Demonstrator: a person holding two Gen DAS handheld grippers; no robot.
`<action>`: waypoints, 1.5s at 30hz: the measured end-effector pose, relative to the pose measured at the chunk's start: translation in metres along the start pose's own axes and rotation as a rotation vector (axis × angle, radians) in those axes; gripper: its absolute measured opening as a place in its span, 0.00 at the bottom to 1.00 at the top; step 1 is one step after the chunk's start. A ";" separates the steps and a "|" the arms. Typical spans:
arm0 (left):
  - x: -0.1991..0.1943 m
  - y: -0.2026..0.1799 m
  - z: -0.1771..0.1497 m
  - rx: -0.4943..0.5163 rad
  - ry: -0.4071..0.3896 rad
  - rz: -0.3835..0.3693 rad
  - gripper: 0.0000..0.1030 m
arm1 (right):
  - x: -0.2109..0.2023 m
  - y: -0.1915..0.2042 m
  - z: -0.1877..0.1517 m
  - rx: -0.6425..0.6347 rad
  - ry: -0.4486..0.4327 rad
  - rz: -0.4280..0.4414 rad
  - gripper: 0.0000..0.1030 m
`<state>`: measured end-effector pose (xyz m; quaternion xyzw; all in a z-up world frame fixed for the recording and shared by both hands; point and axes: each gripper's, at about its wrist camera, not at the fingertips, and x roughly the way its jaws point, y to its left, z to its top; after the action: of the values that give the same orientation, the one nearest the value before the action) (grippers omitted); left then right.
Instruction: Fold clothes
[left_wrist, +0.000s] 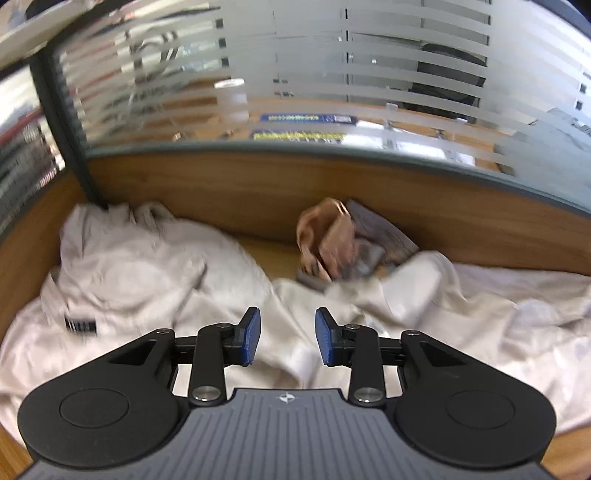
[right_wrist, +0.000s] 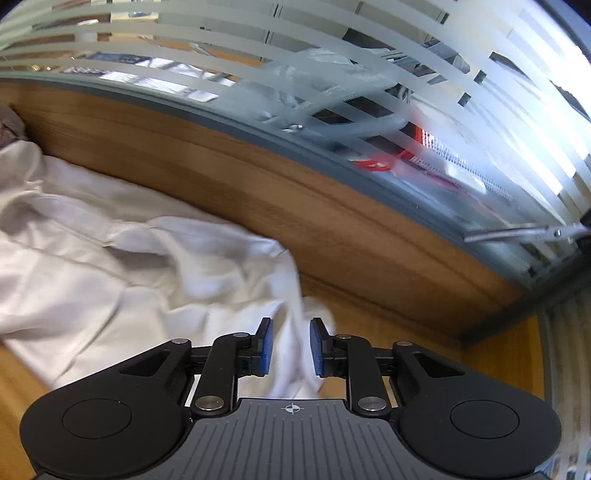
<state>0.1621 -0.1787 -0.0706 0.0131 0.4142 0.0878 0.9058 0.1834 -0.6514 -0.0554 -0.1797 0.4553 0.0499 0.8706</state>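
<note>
Blue pads (left_wrist: 252, 336) of the left gripper (left_wrist: 287, 336) stand apart, empty, above the crumpled white garment (left_wrist: 155, 273). Right gripper (right_wrist: 290, 346) is spread too, the garment's edge (right_wrist: 291, 295) lying between its fingers, wooden desk (right_wrist: 369, 325) beyond.

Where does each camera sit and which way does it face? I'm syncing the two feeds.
Left wrist: behind the open left claw, facing crumpled white fabric garment and a wooden divider panel.
Right wrist: behind the open right claw, over the garment's edge, facing the panel.
Shared: garment, panel, striped frosted glass.
</note>
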 end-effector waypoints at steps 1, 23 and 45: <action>-0.005 0.001 -0.007 -0.005 0.011 -0.011 0.36 | -0.005 0.003 -0.004 0.007 0.001 0.016 0.25; -0.023 -0.019 -0.107 0.024 0.170 -0.157 0.36 | -0.025 0.077 -0.108 0.120 0.075 0.132 0.39; -0.014 -0.085 -0.128 0.289 0.153 -0.342 0.52 | 0.000 0.066 -0.080 0.225 0.019 0.157 0.02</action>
<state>0.0700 -0.2714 -0.1523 0.0655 0.4860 -0.1265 0.8623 0.1045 -0.6184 -0.1149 -0.0451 0.4791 0.0649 0.8742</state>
